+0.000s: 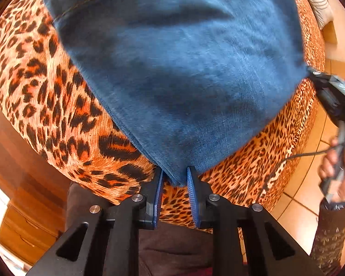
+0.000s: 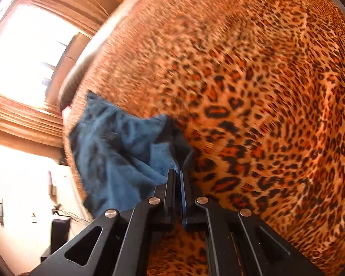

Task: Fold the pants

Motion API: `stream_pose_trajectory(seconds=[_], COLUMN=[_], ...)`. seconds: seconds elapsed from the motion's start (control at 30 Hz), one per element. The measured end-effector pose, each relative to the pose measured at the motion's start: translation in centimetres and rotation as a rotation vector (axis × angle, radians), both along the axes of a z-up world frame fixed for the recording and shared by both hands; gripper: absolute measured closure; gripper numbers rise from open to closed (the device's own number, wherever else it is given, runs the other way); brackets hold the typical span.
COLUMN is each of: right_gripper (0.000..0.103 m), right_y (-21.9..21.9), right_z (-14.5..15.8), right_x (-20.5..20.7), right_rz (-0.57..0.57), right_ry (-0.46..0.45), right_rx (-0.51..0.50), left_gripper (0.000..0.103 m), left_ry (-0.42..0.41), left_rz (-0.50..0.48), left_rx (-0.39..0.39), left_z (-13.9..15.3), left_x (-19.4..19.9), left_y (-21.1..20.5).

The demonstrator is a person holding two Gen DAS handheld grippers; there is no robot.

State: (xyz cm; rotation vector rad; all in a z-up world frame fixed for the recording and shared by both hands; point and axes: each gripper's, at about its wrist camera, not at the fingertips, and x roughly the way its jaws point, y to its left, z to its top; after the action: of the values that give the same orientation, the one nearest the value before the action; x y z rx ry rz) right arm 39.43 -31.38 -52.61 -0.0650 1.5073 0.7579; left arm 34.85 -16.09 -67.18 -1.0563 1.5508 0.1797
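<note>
Jeans (image 1: pixel 184 69) lie on the leopard-print bed (image 1: pixel 57 92), one folded corner lifted toward the near edge. Left tool (image 1: pixel 175 174): jaws narrow, that corner between the pads. Right tool (image 2: pixel 177 172): clamped shut on another corner of the jeans. Denim looks thick, soft and fairly heavy; likely drapes and sags. Best gripped at corners or hems, through all layers.

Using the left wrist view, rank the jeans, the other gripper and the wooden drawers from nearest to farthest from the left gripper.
1. Jeans: a corner sits between the jaws of the left gripper.
2. Other gripper: right side, at the jeans' far corner.
3. Wooden drawers: lower left, beyond the bed.
</note>
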Motion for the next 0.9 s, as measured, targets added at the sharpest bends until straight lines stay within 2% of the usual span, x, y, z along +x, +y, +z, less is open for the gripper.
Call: stream_pose_trajectory(seconds=[0.07,0.1,0.17,0.2,0.23,0.27,0.3,0.33,0.4,0.47,0.5,0.57,0.6,0.67,0.7,0.77,0.83,0.9], right_gripper=[0.099,0.097,0.093,0.087,0.071,0.061,0.046,0.045,0.048,0.076,0.102,0.099,0.103,0.103,0.094,0.094,0.094,0.094], right_y=[0.2,0.3,1.1,1.6,2.7,3.8,4.9,6.1,8.4,9.9,10.6,10.3,10.2,9.7,9.5,9.6,10.3,11.5], right_z=[-0.7,-0.3,2.0,2.9,3.8,4.0,4.2,4.1,3.3,2.7,1.7,-1.1,-2.2,-2.1,-1.3,1.4,3.0,3.1], right_x=[0.1,0.2,0.4,0.3,0.0,-0.5,-1.2,-2.0,-4.1,-4.8,-4.6,-3.2,-2.7,-1.9,-1.7,-1.7,-2.4,-3.4], right_rz=[0.025,0.011,0.023,0.044,0.087,0.128,0.175,0.230,0.326,0.376,0.377,0.331,0.327,0.293,0.267,0.260,0.279,0.305], right_ry=[-0.004,-0.009,-0.039,-0.053,-0.047,-0.041,-0.045,-0.056,-0.093,-0.169,-0.189,-0.173,-0.183,-0.133,-0.108,-0.088,-0.056,0.012], right_rx=[-0.058,-0.043,0.057,0.092,0.130,0.147,0.151,0.141,0.117,0.089,0.033,-0.078,-0.135,-0.106,-0.068,0.080,0.184,0.260], left_gripper=[0.082,0.082,0.082,0.082,0.077,0.075,0.072,0.070,0.070,0.070,0.072,0.075,0.075,0.076,0.075,0.073,0.068,0.068], left_ry=[-0.014,-0.042,-0.072,-0.097,-0.118,-0.135,-0.147,-0.163,-0.159,-0.140,-0.114,-0.094,-0.097,-0.117,-0.147,-0.198,-0.226,-0.215], left_rz=[-0.001,-0.006,-0.018,-0.013,0.002,0.032,0.077,0.122,0.188,0.198,0.187,0.196,0.205,0.219,0.232,0.244,0.238,0.233], left_rx=[-0.031,-0.044,-0.012,-0.001,0.004,0.016,0.032,0.037,0.030,0.055,0.087,0.082,0.066,0.027,0.008,-0.003,0.034,0.079], left_z=[0.0,0.7,1.9,2.5,3.3,3.7,4.1,4.2,3.8,3.3,2.7,2.1,2.3,3.0,3.7,5.2,6.0,6.3], left_x=[-0.3,-0.9,-1.3,-1.4,-1.4,-1.5,-1.5,-1.4,-0.8,-0.6,-0.3,-0.3,-0.5,-1.0,-1.5,-1.8,-1.3,-0.8], left_y=[0.7,1.0,1.8,2.4,2.3,3.1,4.1,5.0,6.5,7.4,7.6,8.1,8.5,8.8,9.1,9.8,10.7,11.8])
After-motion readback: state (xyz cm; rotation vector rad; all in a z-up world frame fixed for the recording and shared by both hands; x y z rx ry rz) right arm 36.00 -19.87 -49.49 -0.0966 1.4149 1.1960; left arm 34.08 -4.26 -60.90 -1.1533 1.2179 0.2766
